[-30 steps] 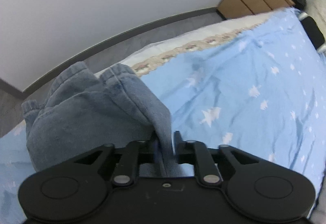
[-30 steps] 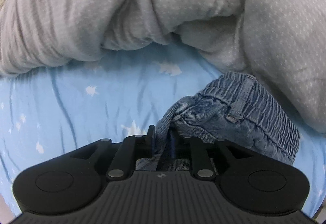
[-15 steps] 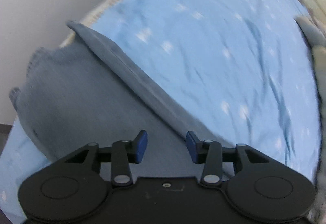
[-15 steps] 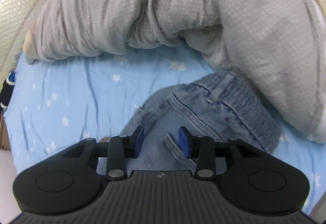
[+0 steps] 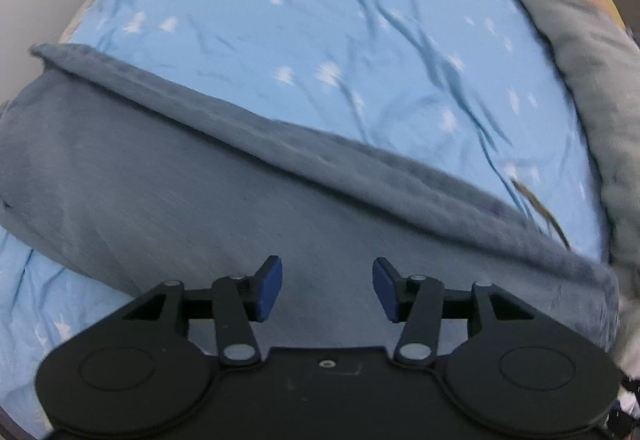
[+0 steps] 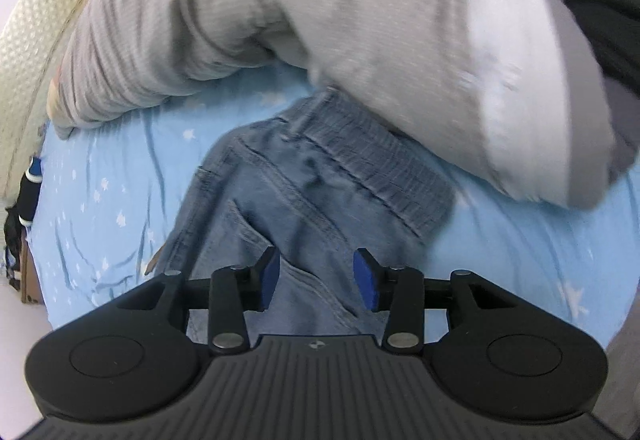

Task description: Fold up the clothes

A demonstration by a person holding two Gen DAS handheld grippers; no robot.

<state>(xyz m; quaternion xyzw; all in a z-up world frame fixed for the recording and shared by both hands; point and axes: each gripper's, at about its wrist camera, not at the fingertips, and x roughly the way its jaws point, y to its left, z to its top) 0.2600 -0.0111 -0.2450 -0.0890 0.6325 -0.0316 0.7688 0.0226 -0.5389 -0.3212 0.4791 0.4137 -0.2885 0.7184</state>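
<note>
Now both tools hang released over the jeans laid out on the bed.
To fold well, the left tool [image 5: 327, 290] should pinch the leg end of the jeans [image 5: 224, 199] and carry it toward the waistband [image 6: 372, 163], which lies just ahead of the right tool [image 6: 316, 278], against the grey quilt [image 6: 280, 11] on the blue sheet [image 5: 360, 39].

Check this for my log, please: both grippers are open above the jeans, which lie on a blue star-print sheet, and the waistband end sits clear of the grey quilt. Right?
Not quite. In the right wrist view the jeans reach the grey quilt, whose edge overlaps the waistband. The rest holds: left gripper and right gripper are open above the denim, on the blue star-print sheet.
</note>
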